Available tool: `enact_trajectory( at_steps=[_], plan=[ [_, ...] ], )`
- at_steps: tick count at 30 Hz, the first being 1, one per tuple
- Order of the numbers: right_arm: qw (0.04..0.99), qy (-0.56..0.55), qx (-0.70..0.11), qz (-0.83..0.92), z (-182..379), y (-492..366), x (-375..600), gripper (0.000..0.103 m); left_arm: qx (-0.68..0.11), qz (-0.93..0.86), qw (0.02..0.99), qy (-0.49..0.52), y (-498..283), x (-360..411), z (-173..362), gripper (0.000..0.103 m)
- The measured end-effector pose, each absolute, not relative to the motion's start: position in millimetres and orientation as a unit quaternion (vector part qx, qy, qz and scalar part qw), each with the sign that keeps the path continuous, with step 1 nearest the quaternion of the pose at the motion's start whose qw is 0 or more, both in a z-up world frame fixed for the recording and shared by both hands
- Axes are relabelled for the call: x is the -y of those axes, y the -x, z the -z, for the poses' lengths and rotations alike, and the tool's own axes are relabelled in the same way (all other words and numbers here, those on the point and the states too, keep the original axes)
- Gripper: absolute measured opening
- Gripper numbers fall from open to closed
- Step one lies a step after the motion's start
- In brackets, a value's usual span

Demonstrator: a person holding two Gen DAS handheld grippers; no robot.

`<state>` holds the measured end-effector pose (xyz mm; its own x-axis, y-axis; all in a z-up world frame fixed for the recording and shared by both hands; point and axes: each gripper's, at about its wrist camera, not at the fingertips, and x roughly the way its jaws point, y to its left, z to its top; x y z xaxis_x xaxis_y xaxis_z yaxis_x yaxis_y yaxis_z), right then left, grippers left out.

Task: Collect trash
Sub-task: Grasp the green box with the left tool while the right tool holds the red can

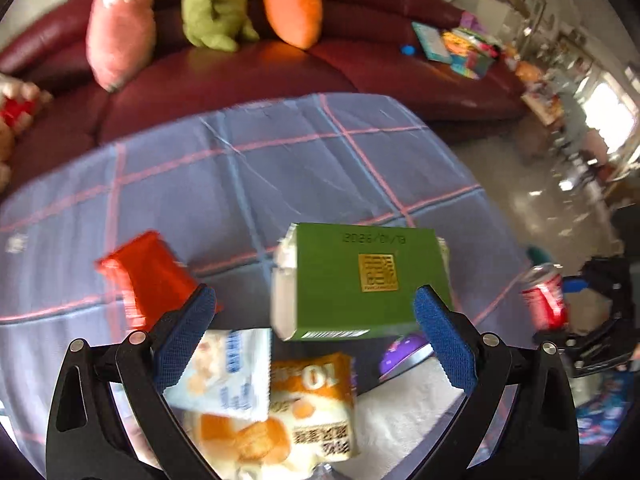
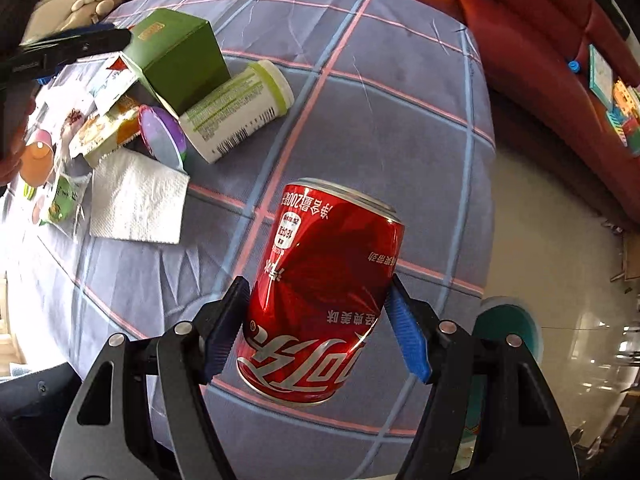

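Here we see the red can (image 2: 320,300) clamped between the right gripper (image 2: 320,316) pads, lifted above the checked cloth (image 2: 400,120) near the table's edge. Its long axis runs along the fingers, rim end away from the camera, lettering upside down. Only the right wrist view shows the white bottle (image 2: 240,116) lying on its side, touching the green box (image 2: 180,60), with a paper napkin (image 2: 136,204) nearby. The left wrist view alone shows the left gripper (image 1: 316,336) spread wide and gripping nothing, above the snack wrappers (image 1: 308,396), with a red packet (image 1: 144,276) behind its left finger and plush toys (image 1: 216,4) on the sofa (image 1: 240,76).
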<state>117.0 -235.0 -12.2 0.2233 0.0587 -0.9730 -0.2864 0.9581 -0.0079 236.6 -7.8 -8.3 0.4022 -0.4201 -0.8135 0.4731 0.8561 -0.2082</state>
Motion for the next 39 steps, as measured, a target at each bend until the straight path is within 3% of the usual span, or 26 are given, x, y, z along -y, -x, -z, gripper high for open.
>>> enact_trajectory(
  at_steps=[4, 7, 17, 19, 21, 24, 29, 32, 35, 36, 37, 39],
  plan=[
    [0.78, 0.083, -0.611, -0.105, 6, -125, 232, 0.066, -0.484, 0.316, 0.816, 0.004, -232, 7, 25, 0.098],
    [0.787, 0.071, -0.606, -0.096, 0, -130, 234, 0.066, -0.475, 0.345, 0.809, 0.002, -216, 7, 26, 0.087],
    [0.788, 0.056, -0.608, -0.085, 9, -135, 231, 0.066, -0.484, 0.353, 0.799, -0.038, -166, 8, 39, 0.086],
    [0.789, 0.064, -0.605, -0.086, 8, -129, 227, 0.066, -0.485, 0.359, 0.797, -0.027, -157, 5, 38, 0.076],
    [0.788, 0.067, -0.605, -0.09, 8, -121, 224, 0.066, -0.482, 0.347, 0.804, -0.031, -147, 4, 36, 0.053],
    [0.785, 0.07, -0.608, -0.094, 12, -112, 221, 0.066, -0.492, 0.349, 0.797, -0.02, -141, 6, 42, 0.031],
    [0.782, 0.067, -0.612, -0.095, 17, -99, 219, 0.066, -0.491, 0.331, 0.806, -0.02, -131, 17, 45, 0.031],
    [0.783, 0.063, -0.612, -0.097, 19, -93, 221, 0.066, -0.489, 0.314, 0.813, 0.011, -135, 21, 45, 0.044],
    [0.784, 0.058, -0.611, -0.095, 21, -88, 223, 0.066, -0.48, 0.313, 0.819, 0.018, -133, 29, 43, 0.044],
    [0.784, 0.058, -0.611, -0.095, 21, -87, 224, 0.066, -0.474, 0.315, 0.822, 0.011, -129, 34, 41, 0.025],
    [0.784, 0.058, -0.61, -0.094, 22, -85, 225, 0.066, -0.47, 0.322, 0.822, 0.004, -125, 39, 38, 0.022],
    [0.786, 0.056, -0.609, -0.092, 22, -81, 229, 0.066, -0.463, 0.316, 0.828, -0.013, -118, 49, 33, 0.004]
  ],
)
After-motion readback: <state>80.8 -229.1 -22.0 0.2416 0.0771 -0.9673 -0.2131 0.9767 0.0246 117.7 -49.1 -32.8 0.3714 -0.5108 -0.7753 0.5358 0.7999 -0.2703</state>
